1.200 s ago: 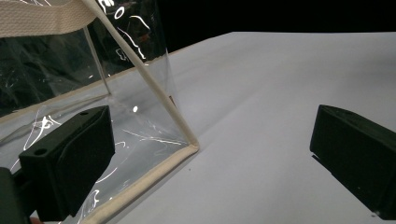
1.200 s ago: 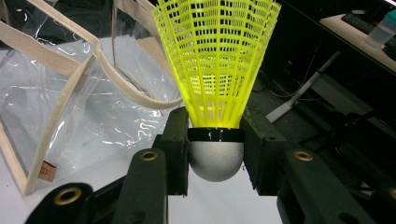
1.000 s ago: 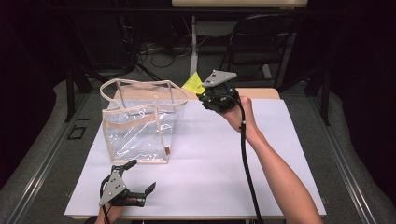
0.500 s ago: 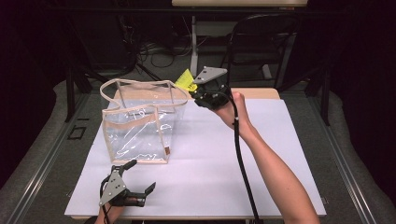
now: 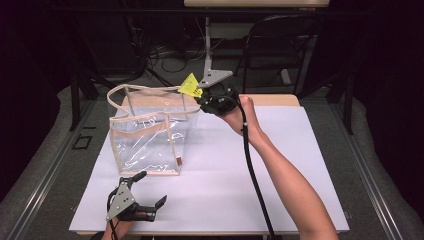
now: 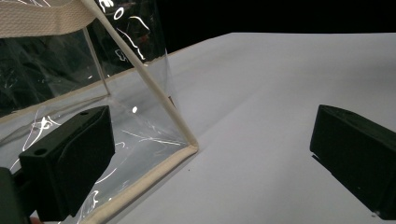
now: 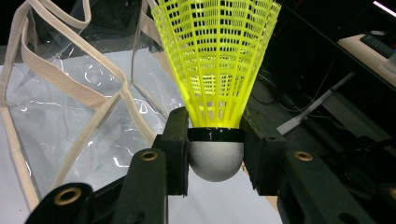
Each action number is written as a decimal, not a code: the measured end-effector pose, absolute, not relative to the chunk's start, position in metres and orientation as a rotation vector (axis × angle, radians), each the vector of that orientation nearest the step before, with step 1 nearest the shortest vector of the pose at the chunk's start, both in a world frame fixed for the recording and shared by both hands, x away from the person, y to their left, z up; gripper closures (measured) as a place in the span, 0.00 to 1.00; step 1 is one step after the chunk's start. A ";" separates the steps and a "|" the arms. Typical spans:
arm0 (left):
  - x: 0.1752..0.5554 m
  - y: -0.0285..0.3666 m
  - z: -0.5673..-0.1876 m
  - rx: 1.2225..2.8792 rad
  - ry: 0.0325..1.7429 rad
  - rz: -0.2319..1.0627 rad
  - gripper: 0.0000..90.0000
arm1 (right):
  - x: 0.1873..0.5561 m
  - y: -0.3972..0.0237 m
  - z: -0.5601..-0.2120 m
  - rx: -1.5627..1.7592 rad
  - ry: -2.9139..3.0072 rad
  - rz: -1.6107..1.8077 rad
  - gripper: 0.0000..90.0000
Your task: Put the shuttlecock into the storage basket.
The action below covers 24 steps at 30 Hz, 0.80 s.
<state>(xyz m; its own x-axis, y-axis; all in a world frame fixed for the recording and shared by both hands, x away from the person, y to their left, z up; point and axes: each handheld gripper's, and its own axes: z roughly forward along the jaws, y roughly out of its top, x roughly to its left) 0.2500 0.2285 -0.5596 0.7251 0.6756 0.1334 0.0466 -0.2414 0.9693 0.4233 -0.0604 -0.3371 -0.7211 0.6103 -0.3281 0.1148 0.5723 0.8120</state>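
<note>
**Shuttlecock held beside a clear bag**

At the bottom left of the high view, the left gripper point(image 5: 150, 206) rests on the white table point(image 5: 300, 165), jaws wide apart and holding nothing. Above it, left of centre, stands a clear bag point(image 5: 150, 135) with beige trim and handles. At upper centre, the right gripper point(image 5: 201, 98) is clamped on the grey base of a yellow shuttlecock point(image 5: 190, 85), just beside the bag's top right corner.

Both forearms are showing bare, sleeveless. Each black gripper point(image 5: 197, 95) is wearing a grey three-cornered plate, the right one trailing a black cable point(image 5: 255, 175); brass-ringed screw holes are dotting its jaws.
</note>
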 end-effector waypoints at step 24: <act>0.250 0.228 -0.560 1.735 0.578 0.653 0.00 | 0.431 -0.031 -0.338 0.526 2.266 1.052 0.72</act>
